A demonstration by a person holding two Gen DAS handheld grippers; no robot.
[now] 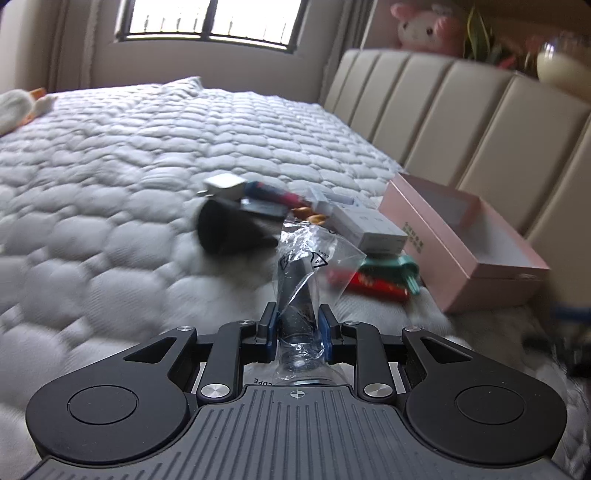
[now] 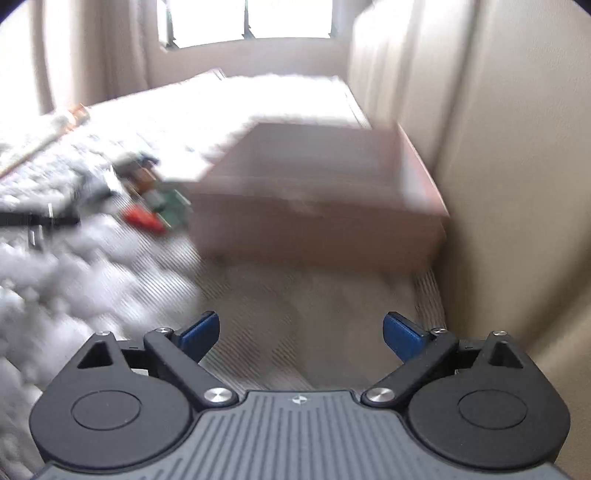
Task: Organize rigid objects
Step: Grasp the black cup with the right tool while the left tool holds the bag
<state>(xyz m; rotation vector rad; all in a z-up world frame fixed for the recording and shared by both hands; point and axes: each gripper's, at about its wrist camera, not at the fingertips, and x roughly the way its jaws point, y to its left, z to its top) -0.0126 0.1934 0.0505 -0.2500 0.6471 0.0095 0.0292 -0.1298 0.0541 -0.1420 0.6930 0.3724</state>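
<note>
My left gripper (image 1: 298, 321) is shut on a dark cylinder wrapped in a clear plastic bag (image 1: 297, 291), held above the quilted bed. Beyond it lies a pile: a black pouch (image 1: 229, 232), a white box (image 1: 369, 227), a red packet (image 1: 373, 286), a teal item (image 1: 399, 269), a white charger (image 1: 225, 182). An open pink box (image 1: 465, 240) stands to the right by the headboard. My right gripper (image 2: 301, 338) is open and empty, low over the bed in front of the pink box (image 2: 317, 206), which is blurred. The red packet (image 2: 142, 219) shows left of it.
The padded beige headboard (image 1: 461, 110) runs along the right, close beside my right gripper (image 2: 517, 184). A white plush toy (image 1: 18, 109) lies at the far left of the white quilted mattress (image 1: 110, 166). A pink plush (image 1: 424, 31) sits on top of the headboard.
</note>
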